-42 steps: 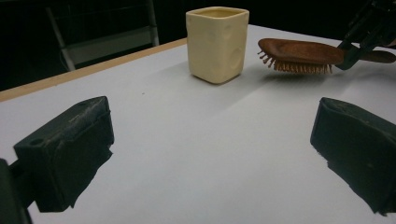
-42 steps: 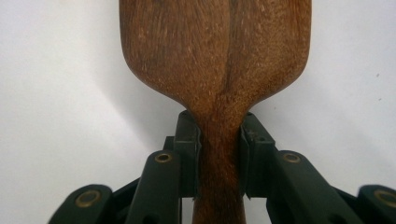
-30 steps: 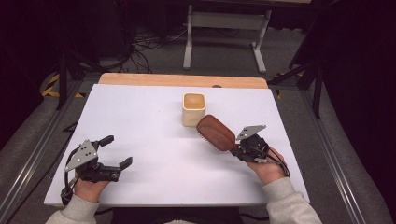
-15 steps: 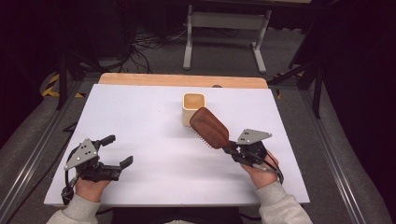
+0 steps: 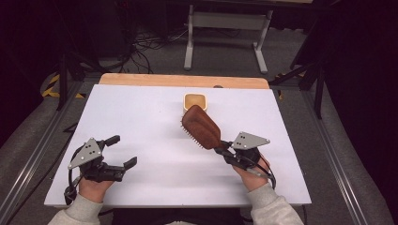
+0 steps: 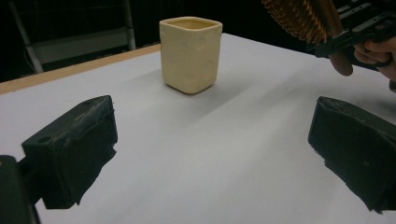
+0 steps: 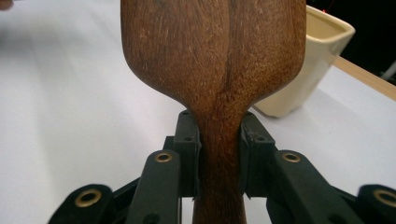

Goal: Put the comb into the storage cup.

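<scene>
Just short of the cream square ceramic cup (image 5: 195, 101): brown wooden hairbrush (image 5: 202, 126), clamped in right gripper (image 5: 227, 150), now lifted closer, head tilting cupward; insertion likely next. Left gripper (image 5: 123, 151) idle, released.

Left gripper (image 5: 123, 151) rests near the table's front-left corner, jaws wide apart; right gripper (image 5: 224, 149), front-right, is clamped, raised.

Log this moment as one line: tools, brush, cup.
right tool: shut on hairbrush handle, brush lifted | left tool: open, holds nothing | cup: upright on table, beyond brush
</scene>
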A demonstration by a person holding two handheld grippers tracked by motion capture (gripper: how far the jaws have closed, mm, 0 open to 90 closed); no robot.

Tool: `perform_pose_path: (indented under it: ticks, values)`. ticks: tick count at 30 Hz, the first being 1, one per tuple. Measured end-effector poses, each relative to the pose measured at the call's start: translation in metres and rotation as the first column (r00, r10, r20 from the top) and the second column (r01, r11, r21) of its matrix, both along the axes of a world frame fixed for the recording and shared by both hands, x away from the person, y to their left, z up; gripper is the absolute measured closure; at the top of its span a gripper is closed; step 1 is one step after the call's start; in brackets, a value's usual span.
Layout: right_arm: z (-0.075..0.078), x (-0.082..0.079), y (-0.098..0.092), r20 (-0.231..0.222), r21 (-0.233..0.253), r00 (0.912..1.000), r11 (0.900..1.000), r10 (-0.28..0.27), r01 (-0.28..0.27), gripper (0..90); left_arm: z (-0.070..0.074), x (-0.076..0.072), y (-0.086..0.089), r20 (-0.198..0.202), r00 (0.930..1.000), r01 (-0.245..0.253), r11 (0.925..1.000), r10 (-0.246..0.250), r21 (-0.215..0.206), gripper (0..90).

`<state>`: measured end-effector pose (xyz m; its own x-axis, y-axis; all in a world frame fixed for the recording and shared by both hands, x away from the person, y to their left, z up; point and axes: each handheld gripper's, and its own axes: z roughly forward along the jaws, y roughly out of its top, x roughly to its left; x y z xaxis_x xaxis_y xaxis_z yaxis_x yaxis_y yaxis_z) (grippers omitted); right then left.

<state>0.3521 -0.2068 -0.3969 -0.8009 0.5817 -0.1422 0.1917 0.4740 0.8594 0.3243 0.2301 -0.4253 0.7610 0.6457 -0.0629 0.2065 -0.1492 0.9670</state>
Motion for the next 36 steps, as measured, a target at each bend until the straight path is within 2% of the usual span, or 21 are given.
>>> perform_pose_path:
  ticks: [4, 6, 10, 16, 21, 29, 33, 36]
  values:
    - [-0.001, -0.002, 0.008, 0.018, 0.018, 0.9997, 1.000, 0.018, -0.018, 72.8, 0.001, 0.001, -0.001, -0.002, 1.0000, 0.003, 1.0000, -0.003, -0.003, 0.5]
    - [-0.002, -0.002, 0.011, 0.024, 0.025, 0.9994, 0.999, 0.024, -0.025, 72.8, 0.000, 0.002, -0.002, -0.005, 0.9999, 0.010, 0.9996, -0.010, -0.027, 0.5]
    - [-0.005, -0.004, 0.019, 0.042, 0.035, 0.9985, 0.999, 0.036, -0.037, 72.8, 0.002, 0.003, -0.006, 0.000, 0.9999, 0.011, 0.9999, -0.011, -0.009, 0.4]
    - [-0.008, -0.005, 0.024, 0.052, 0.034, 0.9978, 0.999, 0.040, -0.042, 72.8, 0.008, 0.005, -0.014, -0.022, 0.9992, 0.033, 0.9992, -0.034, -0.022, 0.4]
    - [-0.012, -0.005, 0.028, 0.049, 0.024, 0.9978, 0.999, 0.045, -0.046, 72.8, 0.015, 0.011, -0.026, -0.036, 0.9981, 0.050, 0.9983, -0.051, -0.030, 0.3]
    - [-0.014, -0.005, 0.031, 0.054, 0.016, 0.9975, 0.999, 0.045, -0.046, 72.8, 0.026, 0.017, -0.051, -0.030, 0.9960, 0.082, 0.9958, -0.084, -0.041, 0.2]
    - [-0.014, -0.005, 0.031, 0.056, 0.013, 0.9975, 0.999, 0.044, -0.045, 72.8, 0.031, 0.021, -0.061, -0.039, 0.9948, 0.092, 0.9938, -0.095, -0.061, 0.2]
    - [-0.014, -0.005, 0.031, 0.056, 0.013, 0.9975, 0.999, 0.044, -0.045, 72.8, 0.037, 0.023, -0.071, -0.035, 0.9936, 0.105, 0.9929, -0.107, -0.055, 0.2]
